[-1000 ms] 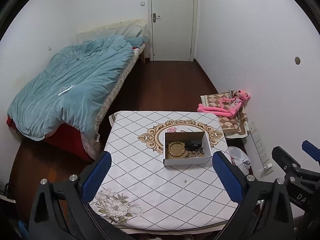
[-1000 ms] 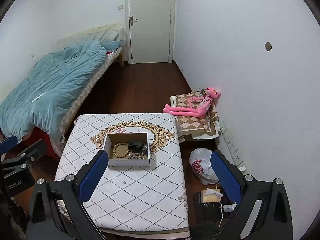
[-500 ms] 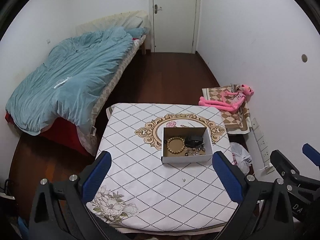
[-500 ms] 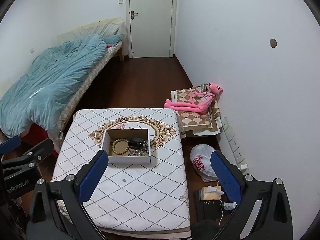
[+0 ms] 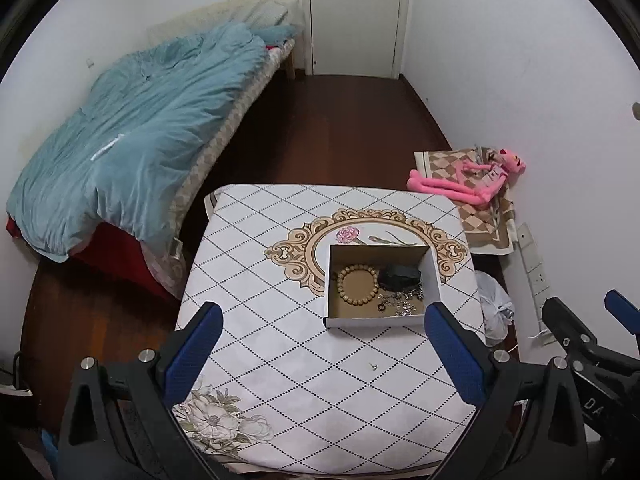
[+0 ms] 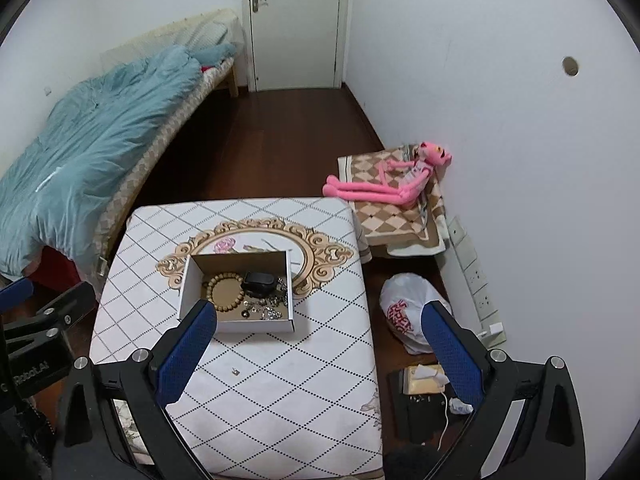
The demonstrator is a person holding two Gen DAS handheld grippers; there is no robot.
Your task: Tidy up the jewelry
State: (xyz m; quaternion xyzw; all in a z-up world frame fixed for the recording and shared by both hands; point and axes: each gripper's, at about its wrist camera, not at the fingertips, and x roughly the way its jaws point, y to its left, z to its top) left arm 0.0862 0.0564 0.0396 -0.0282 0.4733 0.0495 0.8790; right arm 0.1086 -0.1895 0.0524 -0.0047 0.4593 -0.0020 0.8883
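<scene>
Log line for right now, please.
left gripper: open, empty | right gripper: open, empty | bracelet in box | stud loose on table

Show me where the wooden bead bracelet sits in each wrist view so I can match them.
Left wrist view: bead bracelet lies in the left half of the open box, right of centre.
Right wrist view: bead bracelet lies in the same box, left of centre.
Shared landmark: the black case beside it.

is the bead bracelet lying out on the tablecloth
No, the wooden bead bracelet lies inside the open cardboard box, beside a black item and a small heap of silver jewelry.
</scene>
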